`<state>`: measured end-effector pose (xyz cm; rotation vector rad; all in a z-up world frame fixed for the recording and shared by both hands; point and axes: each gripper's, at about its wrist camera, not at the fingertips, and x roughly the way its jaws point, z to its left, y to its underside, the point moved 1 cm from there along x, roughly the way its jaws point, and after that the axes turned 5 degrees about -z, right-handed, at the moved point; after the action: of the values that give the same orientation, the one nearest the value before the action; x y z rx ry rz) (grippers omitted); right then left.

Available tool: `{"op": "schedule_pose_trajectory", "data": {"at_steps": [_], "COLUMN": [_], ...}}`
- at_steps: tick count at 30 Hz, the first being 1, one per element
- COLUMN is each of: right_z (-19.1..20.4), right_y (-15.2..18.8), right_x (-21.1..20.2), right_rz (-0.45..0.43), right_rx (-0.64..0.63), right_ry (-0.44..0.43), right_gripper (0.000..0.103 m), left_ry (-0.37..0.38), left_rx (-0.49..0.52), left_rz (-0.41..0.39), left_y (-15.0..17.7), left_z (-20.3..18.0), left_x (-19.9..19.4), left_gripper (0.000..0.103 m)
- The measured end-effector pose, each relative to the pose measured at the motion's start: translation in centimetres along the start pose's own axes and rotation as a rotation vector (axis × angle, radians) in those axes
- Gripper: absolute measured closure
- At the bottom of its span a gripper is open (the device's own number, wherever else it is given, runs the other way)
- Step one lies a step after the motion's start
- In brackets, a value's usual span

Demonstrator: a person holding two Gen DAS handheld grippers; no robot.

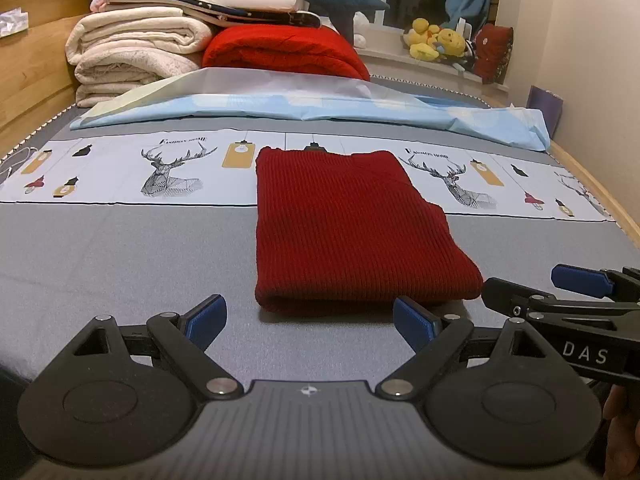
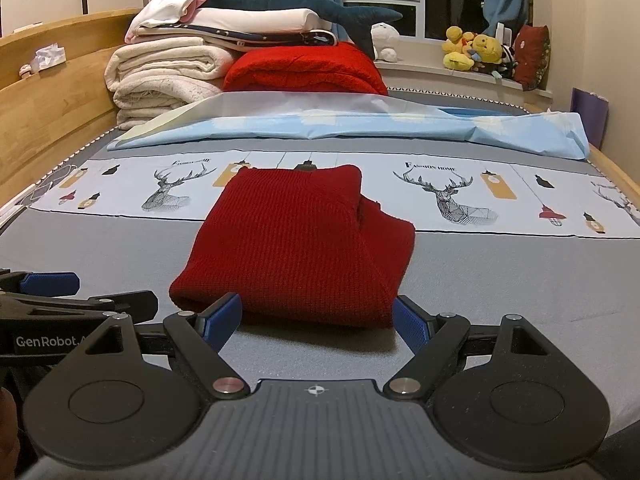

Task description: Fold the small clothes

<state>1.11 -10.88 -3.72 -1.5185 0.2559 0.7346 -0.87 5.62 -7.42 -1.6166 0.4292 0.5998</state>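
Both hand-held grippers, left (image 1: pixel 306 322) and right (image 2: pixel 318 320), are hovering wide open and empty, just short of the folded red sweater (image 1: pixel 344 228) lying ahead on the bed (image 1: pixel 120 256).

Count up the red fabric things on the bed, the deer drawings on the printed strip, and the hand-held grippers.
Red fabric things: 2, the folded red knit and the red blanket.
Deer drawings: 2, one on the left, one on the right.
Hand-held grippers: 2, left hand-held gripper, right hand-held gripper.
Total: 6
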Motion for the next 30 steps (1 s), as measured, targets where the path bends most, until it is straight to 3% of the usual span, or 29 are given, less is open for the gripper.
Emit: {"op": "schedule_pose_trajectory", "data": {"at_steps": [30], "right_z": [-0.03], "right_y": [0.34], "right_x": [0.23], "right_rz": [0.003], "right_rx": [-0.011], "right_ry": [-0.003], "right_gripper": [0.02], "left_ry": [-0.001], "left_rx": [0.008], "left_rz": [0.011], "left_y": [0.39], "left_z": [0.24], "left_x": [0.37], "left_gripper": [0.01]}}
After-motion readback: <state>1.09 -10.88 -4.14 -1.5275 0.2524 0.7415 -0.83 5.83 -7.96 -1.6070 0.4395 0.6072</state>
